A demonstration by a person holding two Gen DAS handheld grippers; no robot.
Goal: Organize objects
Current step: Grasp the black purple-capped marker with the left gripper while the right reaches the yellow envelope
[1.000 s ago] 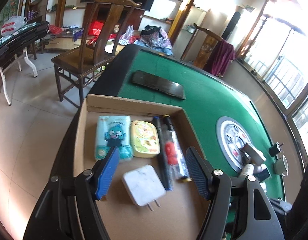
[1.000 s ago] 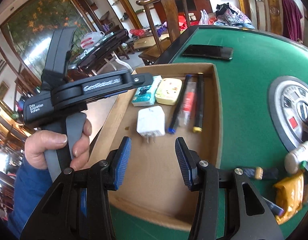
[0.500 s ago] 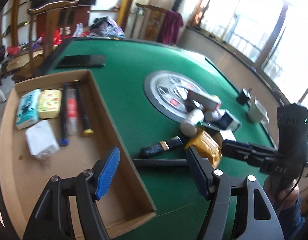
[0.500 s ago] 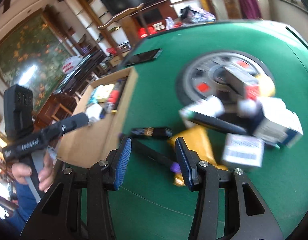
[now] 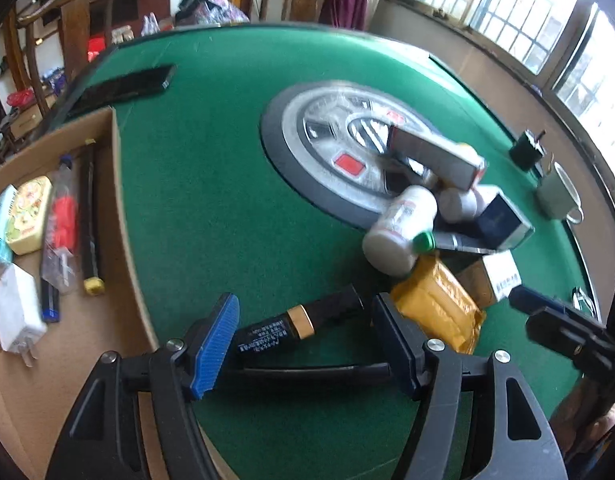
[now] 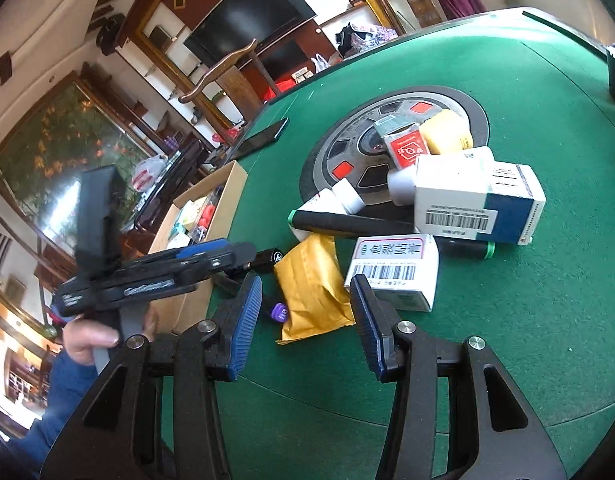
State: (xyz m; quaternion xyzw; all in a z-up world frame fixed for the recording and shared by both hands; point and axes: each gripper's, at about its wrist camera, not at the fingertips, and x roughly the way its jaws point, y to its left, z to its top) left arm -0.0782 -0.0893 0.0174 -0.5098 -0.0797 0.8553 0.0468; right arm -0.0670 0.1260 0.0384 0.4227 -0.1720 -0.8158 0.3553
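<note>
Hovering over a black tube with a gold band [image 5: 303,326], my left gripper [image 5: 305,340] has its fingers spread wide, grasping nothing; the tube lies flat on the green felt table [image 5: 211,184] between the two blue pads, not touching either as far as I can tell. Just right of it, a yellow padded pouch [image 5: 435,308] lies on the felt, its near corner beside my right-hand finger.

My right gripper [image 6: 305,322] is also released, fingers apart, poised above the same yellow pouch [image 6: 311,284]. A purple cap [image 6: 278,312] pokes out at the pouch's left edge. A white carton with a barcode [image 6: 391,270] sits just beyond the right pad.

Farther out: a white bottle with a green cap [image 5: 401,232] lies on its side at the rim of the round grey centre panel [image 5: 331,148], touching a cluster of boxes, among them a white-and-blue box [image 6: 479,204]. A long dark pen-like stick [image 6: 347,222] lies across the pile.

At the left table edge, a cardboard tray [image 5: 119,184] holds a white plug adapter [image 5: 15,314], a yellow tin [image 5: 29,214], a packet with red contents [image 5: 61,224] and a black stick with a gold end [image 5: 89,220], side by side. A black phone [image 5: 123,88] lies beyond the tray.
</note>
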